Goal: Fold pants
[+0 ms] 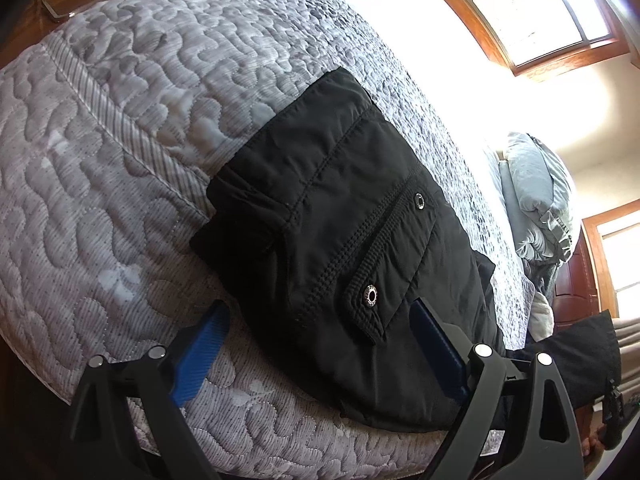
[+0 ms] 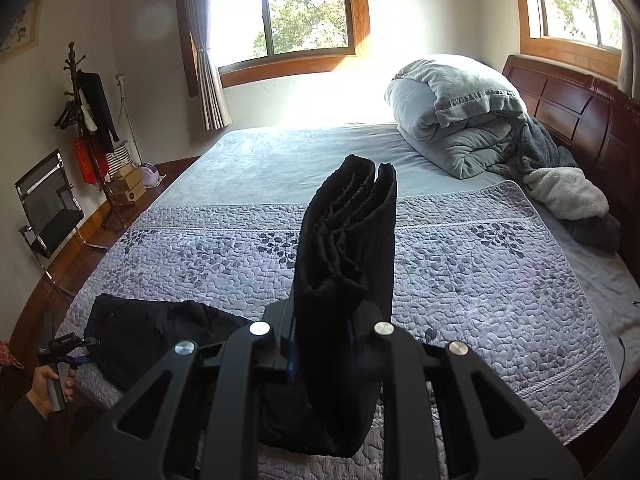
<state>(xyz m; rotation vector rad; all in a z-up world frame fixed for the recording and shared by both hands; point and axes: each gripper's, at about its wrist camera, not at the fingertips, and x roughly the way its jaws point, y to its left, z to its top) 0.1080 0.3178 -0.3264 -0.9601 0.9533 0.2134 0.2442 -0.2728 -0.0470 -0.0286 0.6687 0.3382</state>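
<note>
black pants (image 1: 344, 240) lie on the quilt, leg end (image 2: 344, 240) lifted upright.

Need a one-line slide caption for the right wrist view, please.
Right gripper clamps the bunched leg end of black pants raised above the quilted bedspread.

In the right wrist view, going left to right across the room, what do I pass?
Chair → coat rack → held-up pants → rolled duvet → white fleece → headboard.
</note>
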